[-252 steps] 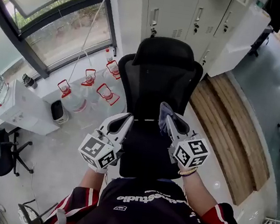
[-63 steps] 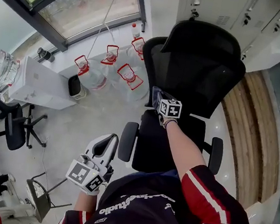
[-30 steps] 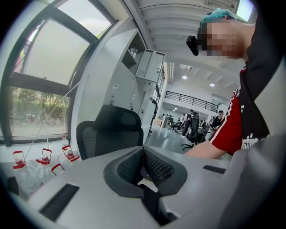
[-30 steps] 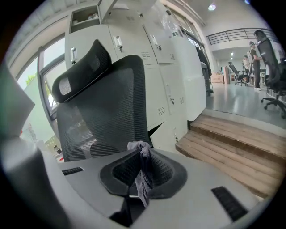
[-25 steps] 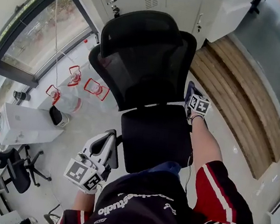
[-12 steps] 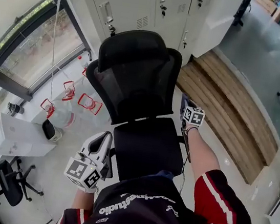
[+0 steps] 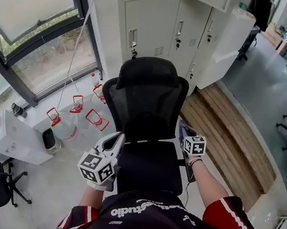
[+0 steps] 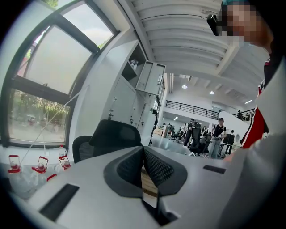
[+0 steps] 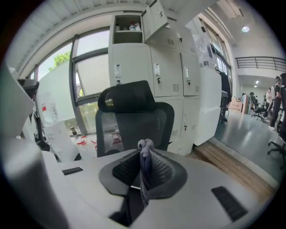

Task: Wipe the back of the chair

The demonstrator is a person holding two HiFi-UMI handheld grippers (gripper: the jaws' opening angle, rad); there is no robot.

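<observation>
While the chair (image 7: 145,103) stands ahead:
Jugs (image 7: 94,118): on floor, contents unclear.
Right gripper (image 9: 144,156): clamped on cloth (image 9: 145,145), beside chair's right edge.
Left gripper (image 8: 143,154): jaws together, empty, at chair's left.

Daylight floods in through the window (image 7: 33,32) left of the chair (image 7: 148,99), so the room is bright and shadows are soft. Both gripper views bulge, darkening at the corners. Ceiling lamps (image 8: 184,86) glare far beyond the chair.
</observation>
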